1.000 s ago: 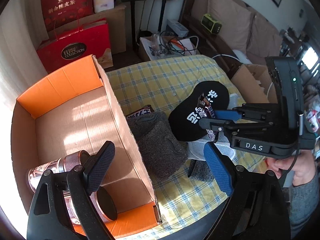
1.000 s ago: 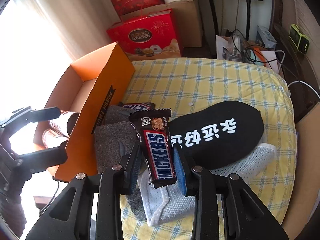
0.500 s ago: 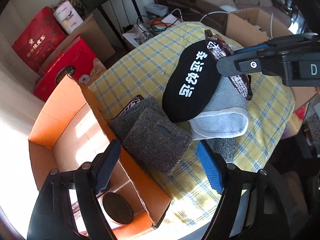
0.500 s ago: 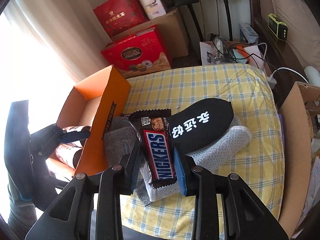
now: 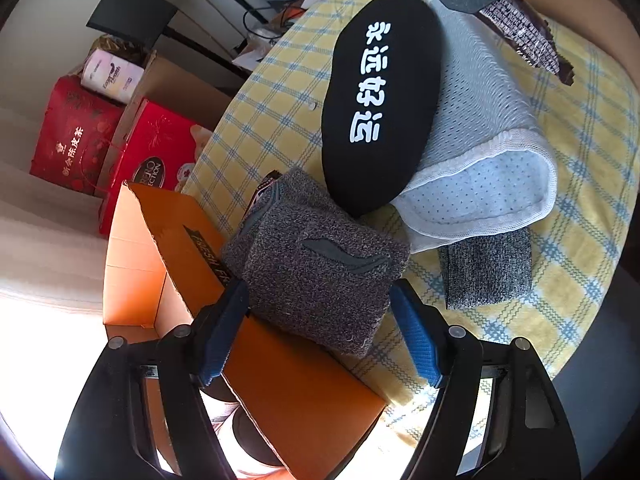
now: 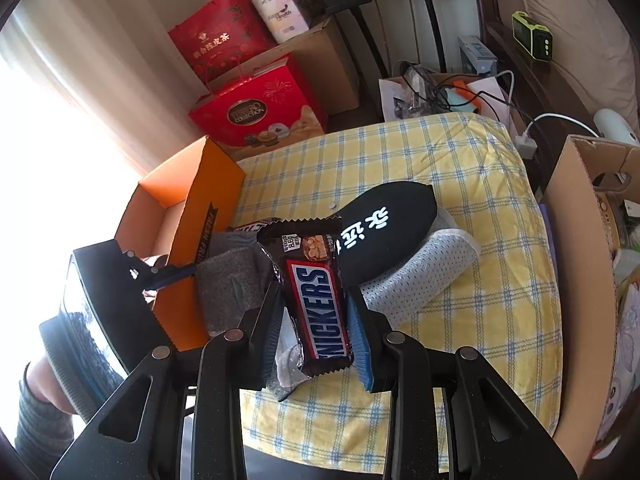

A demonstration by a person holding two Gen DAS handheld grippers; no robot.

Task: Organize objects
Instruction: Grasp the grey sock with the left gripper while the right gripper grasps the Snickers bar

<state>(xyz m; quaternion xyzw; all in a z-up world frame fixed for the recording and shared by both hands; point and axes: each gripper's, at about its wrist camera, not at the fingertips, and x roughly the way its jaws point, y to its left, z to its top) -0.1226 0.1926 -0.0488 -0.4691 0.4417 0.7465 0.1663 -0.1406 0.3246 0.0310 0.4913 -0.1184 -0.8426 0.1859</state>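
In the left wrist view the orange cardboard box (image 5: 168, 236) fills the lower left of the frame, and the folded grey wool piece (image 5: 316, 268) leans over its near wall at the centre, directly ahead of the left gripper (image 5: 320, 332), with its long axis running from upper left to lower right across the gap. The left gripper's jaws have just been closing and now stand one at each side of the wool (whether the pads already press, I cannot tell), pointing steeply down. In the right wrist view the right gripper (image 6: 314, 320) clamps a Snickers bar (image 6: 318, 304) at the lower centre, lengthwise between the narrow jaws, above the yellow checked tablecloth (image 6: 460, 184) and right of the box.
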